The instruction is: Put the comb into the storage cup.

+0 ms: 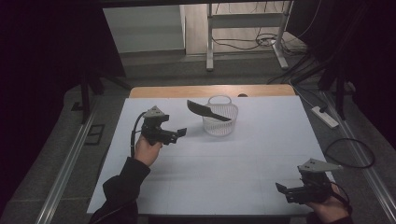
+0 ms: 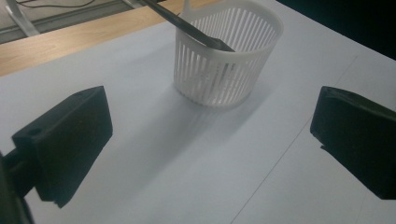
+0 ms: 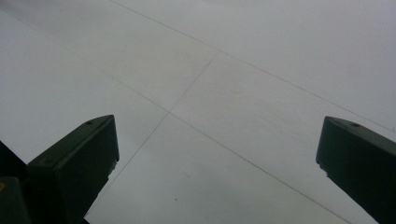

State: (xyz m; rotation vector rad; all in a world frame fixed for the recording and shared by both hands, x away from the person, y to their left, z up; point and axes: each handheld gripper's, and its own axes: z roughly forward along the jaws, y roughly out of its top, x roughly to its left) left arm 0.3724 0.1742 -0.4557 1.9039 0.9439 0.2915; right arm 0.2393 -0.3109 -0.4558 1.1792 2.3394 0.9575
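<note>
Left gripper [image 1: 180,133] jaws are held wide apart, nothing between them. White basket [image 2: 226,56] is seen ahead of the jaws, slightly right, with black spatula [image 1: 205,110] propped inside, handle slanting up-left over the rim. Right gripper [image 1: 282,190] jaws also spread, aimed at bare tabletop [image 3: 243,93], well apart from the basket; left is nearer.

high view looks down from above; left claw view shares its basket [image 1: 220,116], closer.
</note>
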